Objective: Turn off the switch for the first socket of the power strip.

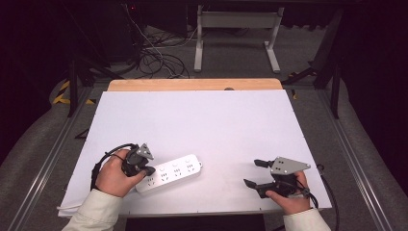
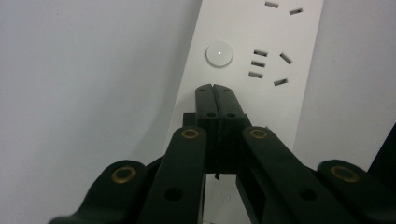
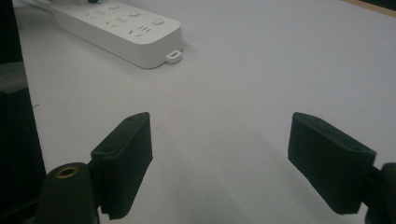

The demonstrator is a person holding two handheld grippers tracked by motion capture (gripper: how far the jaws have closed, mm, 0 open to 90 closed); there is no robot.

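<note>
— High view first: where does the power strip (image 1: 169,173) lie?
— On the white table (image 1: 202,125), near the front edge at the person's left. Its long axis runs slantwise, near end low-left, far end up toward the centre.
— And the left gripper (image 1: 146,169)?
— Jaws pressed together with nothing between them, tips resting on the strip's near end. In the left gripper view they sit just short of a round button (image 2: 219,52), so I judge it is poised to press a switch.
— The right gripper (image 1: 256,172)?
— Jaws spread wide, empty, well apart from the strip, idle by my guess. In its own view the strip's far end shows a small tab (image 3: 173,56) facing it.
</note>
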